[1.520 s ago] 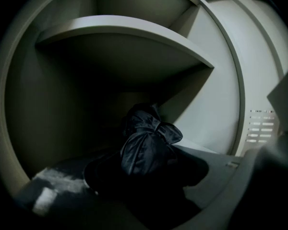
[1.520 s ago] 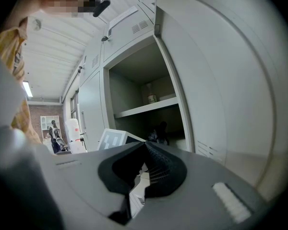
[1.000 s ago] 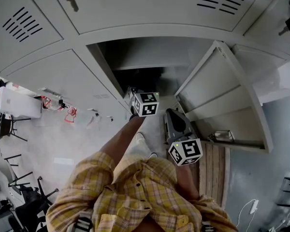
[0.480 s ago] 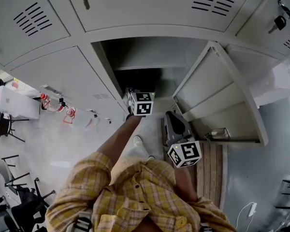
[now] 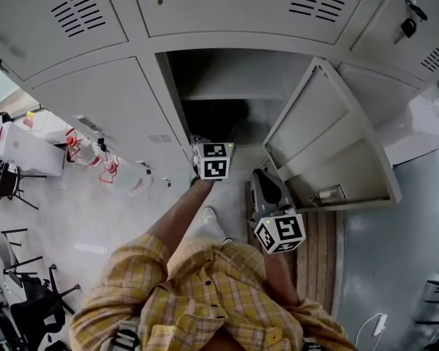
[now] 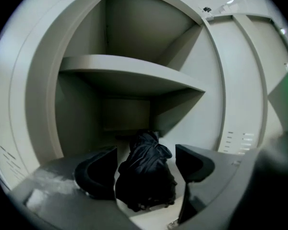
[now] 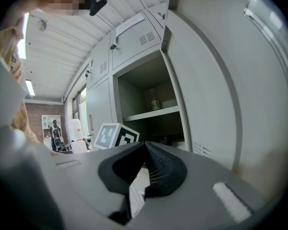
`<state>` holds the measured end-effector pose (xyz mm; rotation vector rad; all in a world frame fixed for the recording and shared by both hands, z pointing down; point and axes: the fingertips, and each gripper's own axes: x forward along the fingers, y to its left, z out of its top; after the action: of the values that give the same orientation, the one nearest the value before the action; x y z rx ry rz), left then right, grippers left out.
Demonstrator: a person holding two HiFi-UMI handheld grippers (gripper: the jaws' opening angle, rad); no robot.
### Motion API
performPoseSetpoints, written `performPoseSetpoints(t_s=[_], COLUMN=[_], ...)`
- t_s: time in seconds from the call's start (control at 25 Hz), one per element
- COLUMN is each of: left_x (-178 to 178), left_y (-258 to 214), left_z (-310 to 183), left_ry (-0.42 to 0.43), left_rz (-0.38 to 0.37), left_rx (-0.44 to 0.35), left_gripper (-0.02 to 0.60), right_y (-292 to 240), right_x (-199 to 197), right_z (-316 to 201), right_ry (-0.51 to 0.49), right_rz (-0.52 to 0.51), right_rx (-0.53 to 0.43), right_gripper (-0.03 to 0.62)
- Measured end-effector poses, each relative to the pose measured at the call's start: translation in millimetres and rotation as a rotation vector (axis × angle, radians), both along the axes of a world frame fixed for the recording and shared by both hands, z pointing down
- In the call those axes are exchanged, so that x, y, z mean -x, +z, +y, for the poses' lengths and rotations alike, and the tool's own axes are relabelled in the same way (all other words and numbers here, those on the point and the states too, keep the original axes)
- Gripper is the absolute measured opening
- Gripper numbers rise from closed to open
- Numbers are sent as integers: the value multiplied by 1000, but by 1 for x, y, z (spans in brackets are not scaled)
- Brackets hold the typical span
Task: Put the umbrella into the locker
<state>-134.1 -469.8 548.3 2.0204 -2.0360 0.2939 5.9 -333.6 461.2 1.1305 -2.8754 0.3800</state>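
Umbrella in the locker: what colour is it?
The umbrella is black; the left gripper view shows it best.

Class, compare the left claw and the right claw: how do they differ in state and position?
Left claw stands wide, its jaws having just been opening, with the black umbrella lying loose between them; right claw is shut and empty. Left claw is at the open locker's mouth; right claw hangs back beside its door. Each carries a marker cube.

Black folded umbrella point(image 6: 146, 176), a crumpled bundle, lies on the floor of the grey locker point(image 6: 81, 109), beneath its shelf point(image 6: 129, 73); locker door point(image 5: 329, 137) stands open.
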Motion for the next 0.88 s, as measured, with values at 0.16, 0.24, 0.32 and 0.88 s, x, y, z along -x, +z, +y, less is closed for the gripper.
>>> performPoseSetpoints(t_s=[0.16, 0.24, 0.32, 0.88], left_x=[-4, -8, -11, -38], left_y=[-18, -24, -31, -61], left_z=[20, 32, 47, 144], left_ry=[-7, -5, -7, -25], left_rz=[11, 28, 47, 87], left_rx=[-21, -24, -23, -105], left_gripper=[376, 351, 305, 35], right_y=[-3, -5, -7, -20], right_x=[-5, -7, -9, -26], right_z=[10, 16, 22, 66], right_ry=[-2, -3, -8, -38], right_rz=[-6, -13, -19, -23], right_rx=[-3, -7, -13, -63], right_gripper=[-2, -2, -2, -2])
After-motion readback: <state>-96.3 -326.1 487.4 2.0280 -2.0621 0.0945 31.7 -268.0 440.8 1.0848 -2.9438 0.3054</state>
